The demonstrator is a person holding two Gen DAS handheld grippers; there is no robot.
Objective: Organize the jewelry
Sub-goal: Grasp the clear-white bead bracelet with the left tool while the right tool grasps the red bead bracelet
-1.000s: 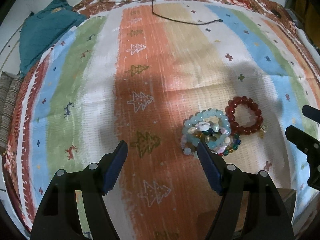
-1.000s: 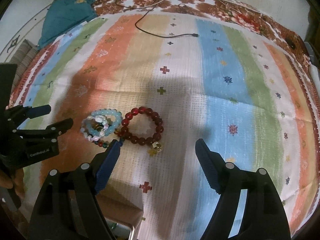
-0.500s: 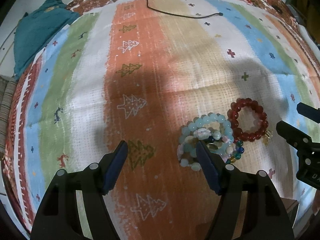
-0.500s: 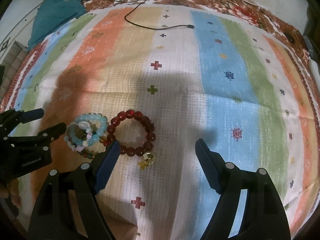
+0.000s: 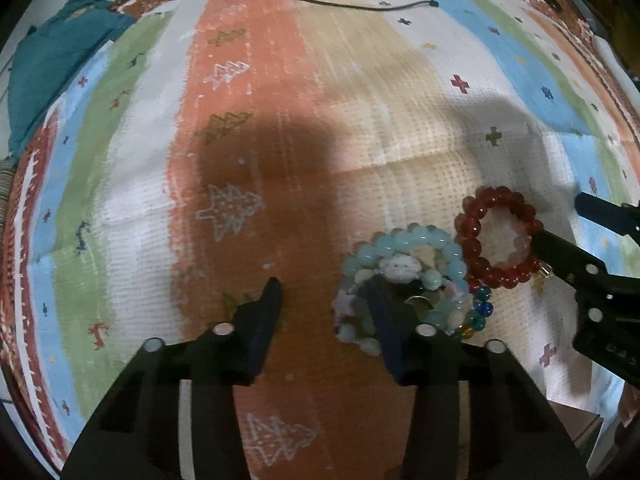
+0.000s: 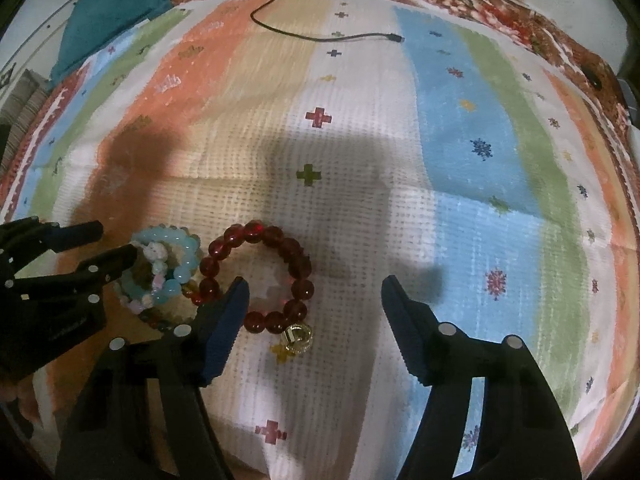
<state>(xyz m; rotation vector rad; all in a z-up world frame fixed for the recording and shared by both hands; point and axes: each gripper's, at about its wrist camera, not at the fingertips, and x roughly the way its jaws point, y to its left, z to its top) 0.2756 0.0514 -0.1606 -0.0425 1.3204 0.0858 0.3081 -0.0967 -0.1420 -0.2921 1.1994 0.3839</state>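
**Claws spread over bracelet cluster**

Left claw [image 5: 324, 300] spread, one finger over the pale blue bracelet pile [image 5: 400, 280]; nothing gripped. Right claw [image 6: 314, 292] spread, straddling the red bead bracelet [image 6: 256, 276]; nothing gripped. Both lie touching on the striped cloth [image 6: 460, 140]. Red: glossy round beads, gold charm [image 6: 298, 336]. Judged light, slippery, floppy on elastic; pinch across one strand of beads, not the charm.

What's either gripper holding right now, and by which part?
Nothing. The left gripper is open, one fingertip inside the pale blue bracelet pile. The right gripper is open, one finger inside the red bead bracelet.
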